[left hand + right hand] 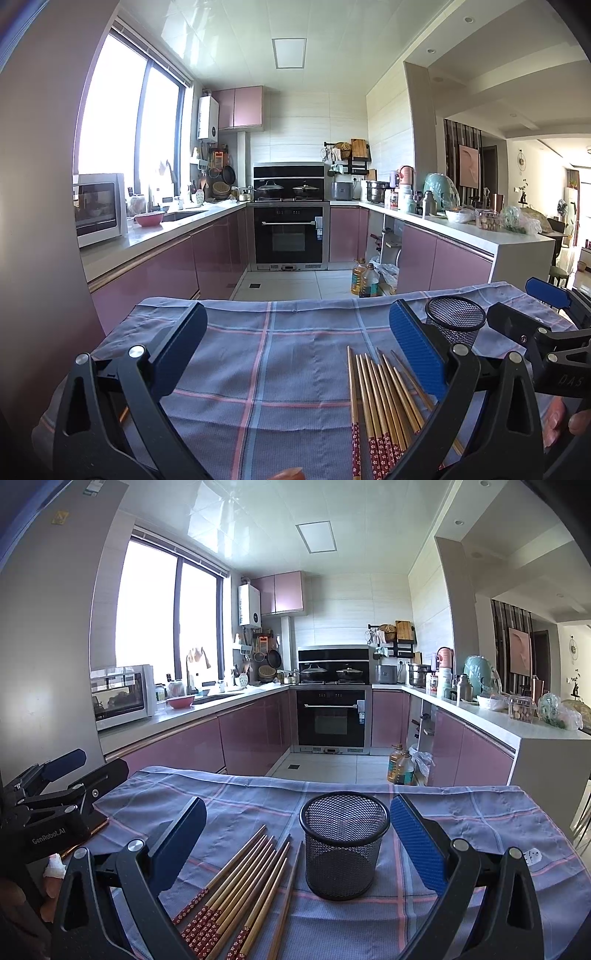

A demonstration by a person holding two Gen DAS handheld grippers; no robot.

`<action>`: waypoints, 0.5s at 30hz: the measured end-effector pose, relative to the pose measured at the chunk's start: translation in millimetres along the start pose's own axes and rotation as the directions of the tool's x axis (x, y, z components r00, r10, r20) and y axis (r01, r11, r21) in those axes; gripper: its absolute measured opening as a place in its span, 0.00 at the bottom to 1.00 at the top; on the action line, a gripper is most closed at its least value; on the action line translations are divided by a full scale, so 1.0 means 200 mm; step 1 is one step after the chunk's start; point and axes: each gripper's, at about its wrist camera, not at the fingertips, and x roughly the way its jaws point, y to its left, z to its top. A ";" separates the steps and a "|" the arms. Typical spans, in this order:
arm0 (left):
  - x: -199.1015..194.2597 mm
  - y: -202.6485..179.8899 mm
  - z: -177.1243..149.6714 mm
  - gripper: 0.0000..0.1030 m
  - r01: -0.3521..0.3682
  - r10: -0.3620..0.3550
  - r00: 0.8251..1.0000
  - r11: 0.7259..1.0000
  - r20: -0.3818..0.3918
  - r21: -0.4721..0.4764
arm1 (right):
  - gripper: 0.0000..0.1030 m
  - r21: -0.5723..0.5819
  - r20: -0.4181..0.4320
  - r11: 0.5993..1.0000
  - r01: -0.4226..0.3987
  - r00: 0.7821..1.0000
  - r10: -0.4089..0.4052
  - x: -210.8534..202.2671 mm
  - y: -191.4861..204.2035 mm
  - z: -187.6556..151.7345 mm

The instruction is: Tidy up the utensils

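A worktop draped in a blue plaid cloth [461, 812] fills the lower half of both views, with a pink-fronted kitchen [255, 734] beyond it at twelve o'clock. On the cloth a black mesh holder [343, 849] stands upright and empty, seen in the right wrist view just right of centre. At about eight o'clock from the holder, near it but apart from it, lies a bundle of wooden chopsticks [240, 882], flat and roughly side by side, their red patterned ends toward the camera and their tips fanning toward one o'clock. The right gripper [295, 842] hangs over the cloth with its fingers spread wide, the holder and most of the chopsticks between them, gripping nothing. The left gripper [295, 354] likewise has its fingers wide apart over bare cloth, the chopsticks at its four o'clock close to its right finger [417, 350].
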 end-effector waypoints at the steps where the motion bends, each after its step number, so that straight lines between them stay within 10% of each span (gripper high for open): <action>1: 0.00 0.00 0.00 0.94 0.000 0.000 1.000 1.000 0.001 0.001 | 0.94 -0.001 0.001 1.000 -0.001 1.000 0.001 0.00 0.00 0.00; 15: -0.01 0.01 0.00 0.94 -0.006 0.006 1.000 1.000 0.006 -0.005 | 0.94 0.002 0.002 1.000 0.002 1.000 -0.002 0.01 0.00 0.00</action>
